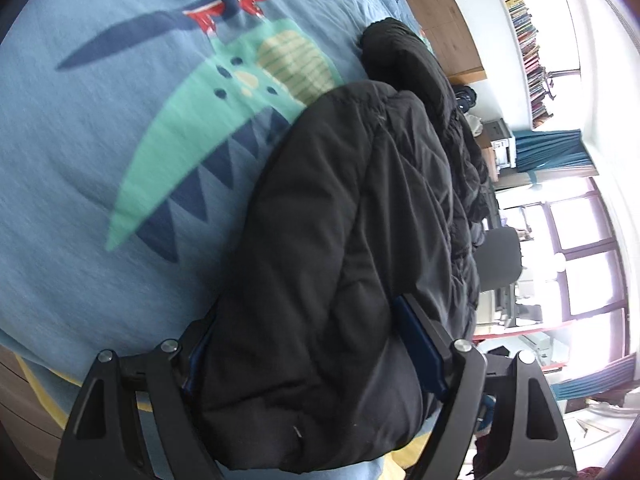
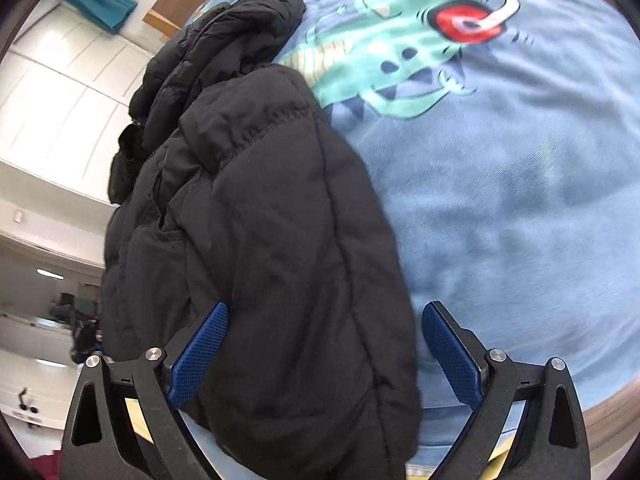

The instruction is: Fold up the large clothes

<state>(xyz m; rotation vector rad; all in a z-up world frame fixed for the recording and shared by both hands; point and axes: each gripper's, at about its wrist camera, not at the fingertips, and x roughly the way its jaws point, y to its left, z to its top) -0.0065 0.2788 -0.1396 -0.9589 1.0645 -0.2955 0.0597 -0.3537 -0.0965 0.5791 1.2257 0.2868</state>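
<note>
A black puffy jacket (image 1: 340, 220) lies bunched along a light blue bedspread (image 1: 100, 160) printed with green dinosaurs. My left gripper (image 1: 308, 312) has a thick fold of it packed between its wide-set jaws, bulging against both blue pads and hiding most of the left one. In the right wrist view the same jacket (image 2: 260, 200) lies partly between the jaws of my right gripper (image 2: 325, 306). It leans on the left pad (image 2: 200, 356), while the right pad (image 2: 452, 356) stands apart over the bare bedspread (image 2: 520, 200).
A wooden headboard (image 1: 440, 12) borders the far end of the bed. Beyond the jacket are a bookshelf (image 1: 528, 40), teal curtains (image 1: 548, 152), a dark chair (image 1: 500, 256) and bright windows (image 1: 580, 260). White cupboard doors (image 2: 60, 100) stand past the bed's other side.
</note>
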